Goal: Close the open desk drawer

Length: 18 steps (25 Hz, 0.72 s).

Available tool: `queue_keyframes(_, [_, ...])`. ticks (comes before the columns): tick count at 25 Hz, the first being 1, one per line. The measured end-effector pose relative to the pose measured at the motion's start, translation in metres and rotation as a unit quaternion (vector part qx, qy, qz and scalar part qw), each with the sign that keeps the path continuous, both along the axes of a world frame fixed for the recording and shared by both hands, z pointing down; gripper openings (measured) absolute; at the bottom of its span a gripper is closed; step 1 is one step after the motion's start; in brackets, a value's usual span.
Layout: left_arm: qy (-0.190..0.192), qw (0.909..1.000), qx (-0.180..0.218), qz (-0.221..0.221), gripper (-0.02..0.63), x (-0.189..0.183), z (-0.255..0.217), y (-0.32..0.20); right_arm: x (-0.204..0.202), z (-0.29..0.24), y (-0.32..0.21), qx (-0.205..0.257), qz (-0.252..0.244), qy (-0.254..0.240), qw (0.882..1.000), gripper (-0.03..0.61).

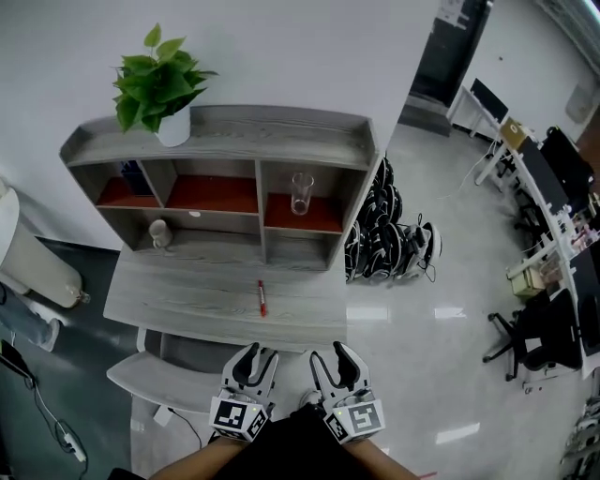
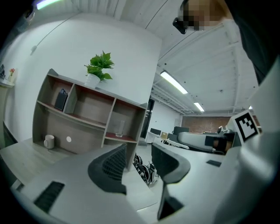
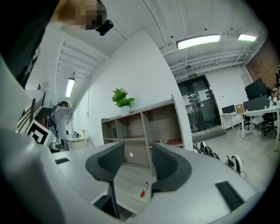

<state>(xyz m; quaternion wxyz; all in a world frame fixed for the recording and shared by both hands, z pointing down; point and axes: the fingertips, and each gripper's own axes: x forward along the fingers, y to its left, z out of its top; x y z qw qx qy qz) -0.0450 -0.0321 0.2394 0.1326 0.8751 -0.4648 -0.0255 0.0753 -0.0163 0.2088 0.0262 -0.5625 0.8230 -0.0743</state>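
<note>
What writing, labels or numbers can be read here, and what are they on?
Nothing reads clearly.
Marker cubes: black-and-white squares, no letters.
Sign above the doors: too small.
White sheet on the dark panel: too blurred.

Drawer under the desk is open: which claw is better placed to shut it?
Left, probably. In the head view the left claw overlaps the right part of the drawer, while the right claw sits beyond it to the right. Both claws are open and empty.
</note>
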Motion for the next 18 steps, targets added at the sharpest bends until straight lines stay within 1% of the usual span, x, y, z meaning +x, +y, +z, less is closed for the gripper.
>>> queue_keyframes(4, [0.010, 0.9997, 0.022, 0.001, 0.184, 0.014, -0.019, -0.007, 0.010, -0.023, -0.002, 0.026, 0.010, 0.007, 1.000, 0.184])
queue_keyframes(8, [-0.003, 0.9989, 0.044, 0.014, 0.176, 0.032, -0.028, -0.008, 0.016, -0.022, -0.004, 0.023, 0.013, 0.017, 0.999, 0.111])
queue_keyframes(9, [-0.005, 0.9986, 0.050, 0.018, 0.162, 0.035, -0.030, -0.007, 0.016, -0.020, -0.004, 0.019, 0.010, 0.019, 1.000, 0.089])
queue_keyframes(13, [-0.013, 0.9972, 0.071, 0.022, 0.041, 0.040, -0.037, -0.006, 0.014, -0.019, -0.006, 0.016, -0.005, 0.023, 1.000, 0.044])
queue_keyframes(16, [-0.009, 0.9968, 0.077, 0.019, 0.012, 0.041, -0.040, -0.006, 0.011, -0.026, -0.007, 0.036, -0.013, 0.022, 0.999, 0.023])
queue_keyframes(18, [-0.010, 0.9966, 0.080, 0.019, 0.012, 0.042, -0.040, -0.006, 0.010, -0.032, -0.008, 0.050, -0.016, 0.020, 0.998, 0.017])
